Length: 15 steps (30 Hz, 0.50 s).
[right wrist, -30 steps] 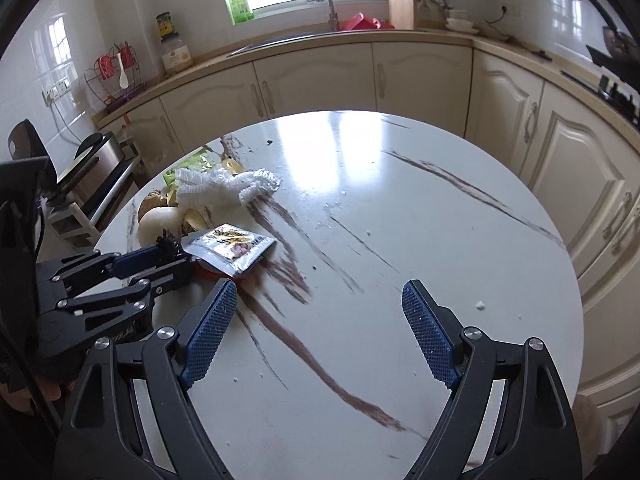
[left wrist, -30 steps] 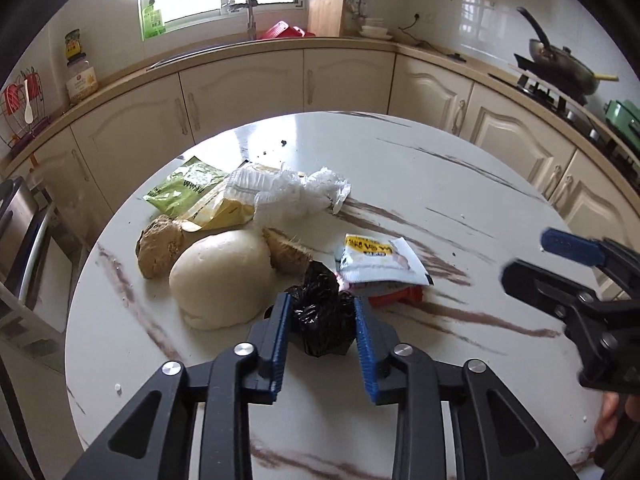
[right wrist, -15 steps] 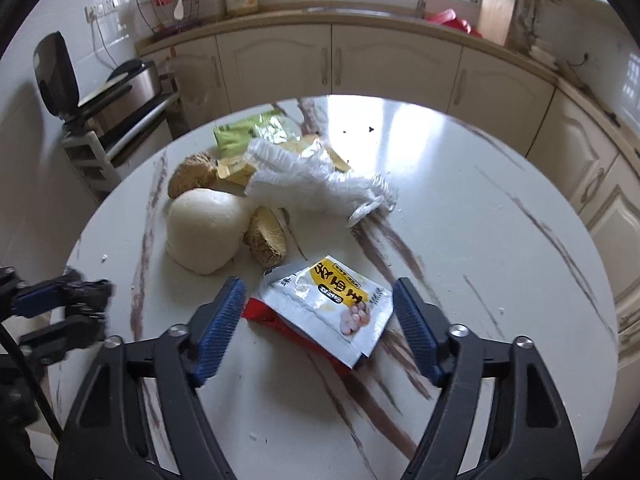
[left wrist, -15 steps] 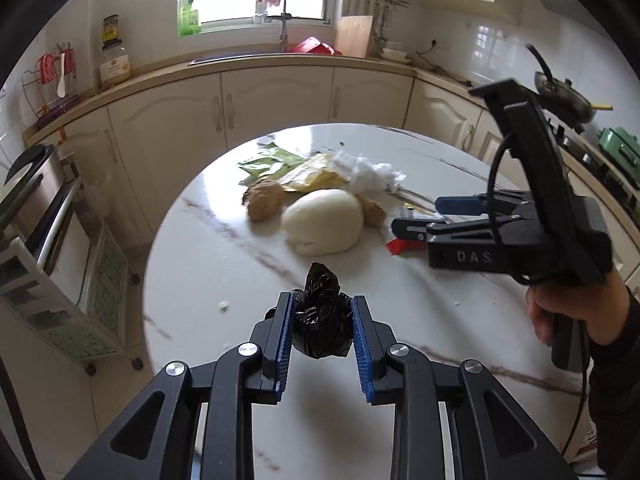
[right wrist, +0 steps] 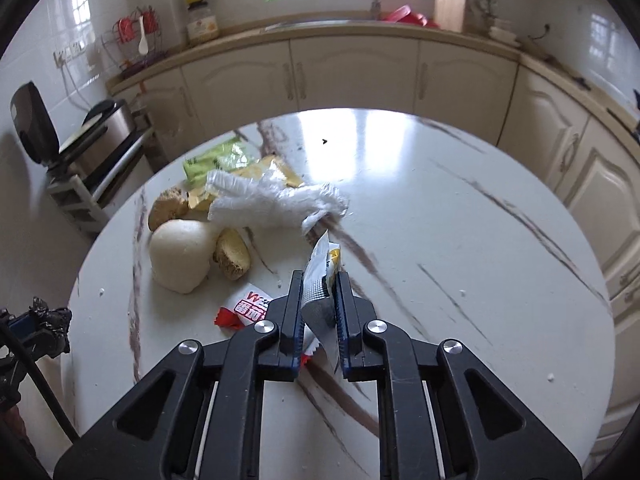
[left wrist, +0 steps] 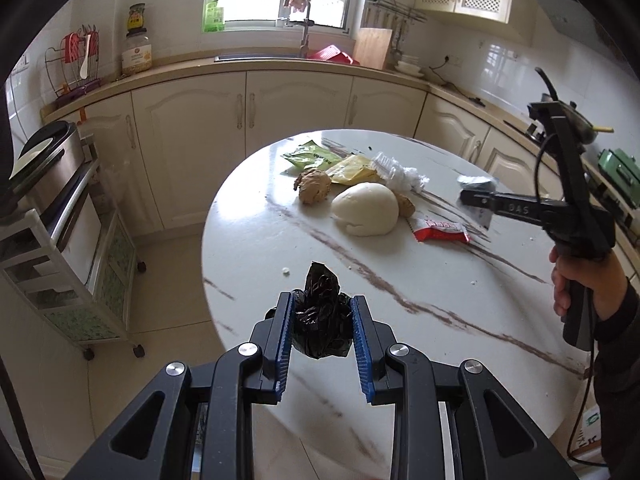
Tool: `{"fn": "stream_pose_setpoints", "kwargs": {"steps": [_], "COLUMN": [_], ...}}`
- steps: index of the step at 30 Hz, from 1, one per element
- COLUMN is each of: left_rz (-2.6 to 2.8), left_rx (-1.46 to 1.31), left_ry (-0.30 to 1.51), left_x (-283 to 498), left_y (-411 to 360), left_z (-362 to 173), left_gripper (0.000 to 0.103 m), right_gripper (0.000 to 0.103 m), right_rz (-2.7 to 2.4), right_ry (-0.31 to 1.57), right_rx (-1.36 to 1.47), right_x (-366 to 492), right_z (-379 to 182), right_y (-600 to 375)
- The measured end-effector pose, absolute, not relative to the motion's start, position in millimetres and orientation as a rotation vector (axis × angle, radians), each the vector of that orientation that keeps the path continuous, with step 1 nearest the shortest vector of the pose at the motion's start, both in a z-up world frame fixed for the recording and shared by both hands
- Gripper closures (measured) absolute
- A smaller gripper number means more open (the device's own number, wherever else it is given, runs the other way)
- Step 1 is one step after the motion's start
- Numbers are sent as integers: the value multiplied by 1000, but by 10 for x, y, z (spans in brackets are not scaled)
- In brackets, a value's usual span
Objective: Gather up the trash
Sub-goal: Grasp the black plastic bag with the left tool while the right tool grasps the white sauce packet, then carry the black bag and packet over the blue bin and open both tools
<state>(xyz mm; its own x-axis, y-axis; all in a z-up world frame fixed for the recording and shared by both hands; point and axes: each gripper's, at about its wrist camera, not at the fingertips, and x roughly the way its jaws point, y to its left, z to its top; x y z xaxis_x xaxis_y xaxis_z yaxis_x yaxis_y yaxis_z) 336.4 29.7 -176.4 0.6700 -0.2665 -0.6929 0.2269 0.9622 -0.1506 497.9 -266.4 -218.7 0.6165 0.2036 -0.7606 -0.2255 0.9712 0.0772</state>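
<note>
My left gripper point(left wrist: 322, 320) is shut on a crumpled black plastic bag point(left wrist: 321, 322), held above the near edge of the round marble table point(left wrist: 420, 292). My right gripper point(right wrist: 318, 300) is shut on a silver and yellow snack packet point(right wrist: 320, 280), lifted off the table; it also shows at the right of the left wrist view point(left wrist: 474, 196). A red and white wrapper point(right wrist: 250, 306) lies flat under it. Further back lie a crumpled white plastic glove point(right wrist: 272, 202), a yellow wrapper point(right wrist: 272, 170) and a green packet point(right wrist: 212, 158).
A white bun-shaped lump point(right wrist: 180, 254) and two brown ginger pieces point(right wrist: 232, 254) point(right wrist: 168, 208) sit left of the wrappers. A wheeled rack with an appliance point(left wrist: 60, 216) stands left of the table. Cabinets and the sink counter point(left wrist: 280, 64) curve behind.
My left gripper has drawn back from the pile toward the table's near edge with the black bag. My right gripper has closed on the silver packet and lifted it off the red wrapper.
</note>
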Motion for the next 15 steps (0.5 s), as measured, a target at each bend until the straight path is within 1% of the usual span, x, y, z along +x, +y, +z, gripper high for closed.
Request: {"fn": "stream_pose_setpoints", "kwargs": {"steps": [4, 9, 15], "left_rz": [-263, -230, -164], "left_rx": [-80, -137, -202], "left_ry": [768, 741, 758], "left_x": [3126, 2764, 2282], "left_y": [539, 949, 1585], "left_z": [-1680, -1594, -1746], "left_gripper": [79, 79, 79], "right_gripper": [90, 90, 90], "right_rz": [293, 460, 686], "right_ry": [794, 719, 728], "right_rx": [-18, -33, -53], "right_x": [4679, 4191, 3747], "right_z": [-1844, -1467, -1421], "right_y": [-2486, -1837, -856]}}
